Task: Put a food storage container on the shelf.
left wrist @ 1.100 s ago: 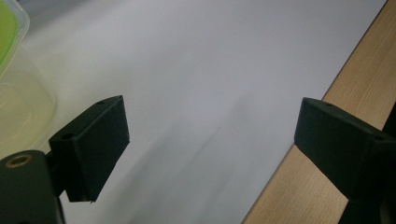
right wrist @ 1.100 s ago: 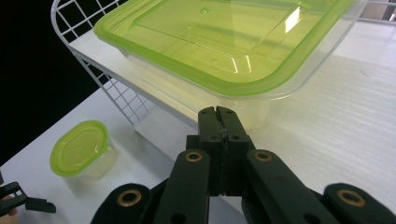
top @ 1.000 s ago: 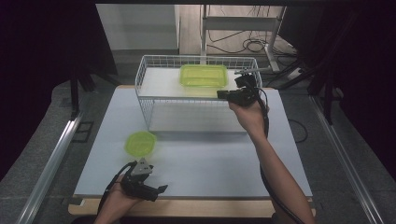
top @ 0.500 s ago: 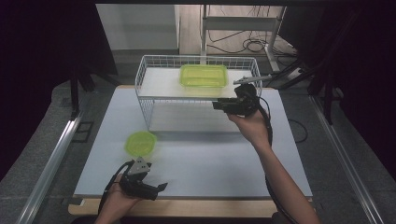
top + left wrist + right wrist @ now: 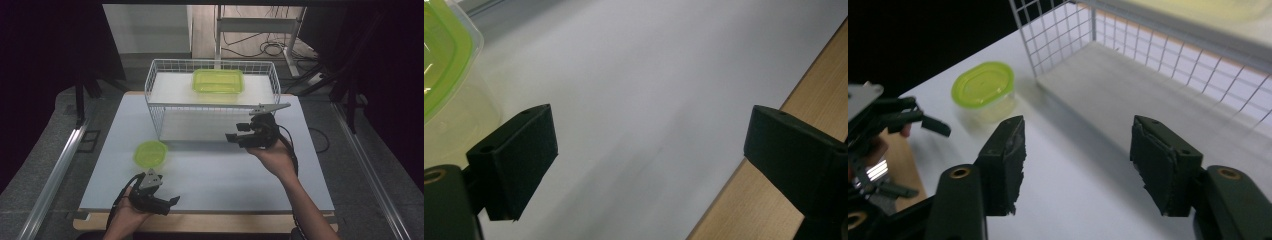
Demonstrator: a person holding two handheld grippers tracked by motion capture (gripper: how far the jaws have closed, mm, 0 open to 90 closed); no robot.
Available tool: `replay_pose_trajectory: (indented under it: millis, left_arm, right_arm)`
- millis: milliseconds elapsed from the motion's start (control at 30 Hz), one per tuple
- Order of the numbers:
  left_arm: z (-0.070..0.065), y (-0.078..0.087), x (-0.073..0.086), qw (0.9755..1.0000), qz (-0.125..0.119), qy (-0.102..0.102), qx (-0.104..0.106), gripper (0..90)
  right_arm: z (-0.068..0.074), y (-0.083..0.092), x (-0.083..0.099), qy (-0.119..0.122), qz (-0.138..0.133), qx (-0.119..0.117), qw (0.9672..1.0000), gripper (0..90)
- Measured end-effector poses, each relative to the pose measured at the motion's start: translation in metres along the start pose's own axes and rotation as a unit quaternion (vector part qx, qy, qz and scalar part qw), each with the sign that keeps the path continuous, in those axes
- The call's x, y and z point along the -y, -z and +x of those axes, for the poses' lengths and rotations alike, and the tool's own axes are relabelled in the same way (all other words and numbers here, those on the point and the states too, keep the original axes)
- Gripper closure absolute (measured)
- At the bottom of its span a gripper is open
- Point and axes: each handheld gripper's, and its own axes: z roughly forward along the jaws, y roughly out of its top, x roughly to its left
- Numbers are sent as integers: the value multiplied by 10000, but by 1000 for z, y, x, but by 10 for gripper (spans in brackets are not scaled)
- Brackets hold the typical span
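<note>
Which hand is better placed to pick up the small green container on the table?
Left. The left hand-held gripper sits open right beside the container; the right hand-held gripper is farther, by the rack.

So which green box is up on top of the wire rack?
The rectangular green box sits on the wire rack; the small oval one stands on the table.

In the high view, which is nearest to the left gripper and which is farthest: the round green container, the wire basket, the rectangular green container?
1. Round green container: just beyond left gripper.
2. Wire basket: mid-table.
3. Rectangular green container: on the basket's top, at the far side.
</note>
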Motion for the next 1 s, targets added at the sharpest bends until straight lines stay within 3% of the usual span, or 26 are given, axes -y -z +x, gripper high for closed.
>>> replay_pose_trajectory:
  millis: [267,467,700,800,1000]
  left_arm:
    - [1,3,-1,10000,-33,81,-20,98]
    - [1,-2,-1,9998,125,40,-165,32]
    - [3,-3,-1,9997,-42,192,-147,44]
    - [8,-4,0,9992,-152,361,-52,44]
    - [12,-4,2,9986,-276,458,8,34]
  right_arm:
    - [10,6,23,103,-13,0,9999,336]
    - [15,10,40,143,-90,86,9998,277]
    - [16,10,60,4,-125,272,9996,166]
    - [16,9,67,-56,-120,351,9993,144]
    - [19,9,81,-84,-151,382,9991,111]
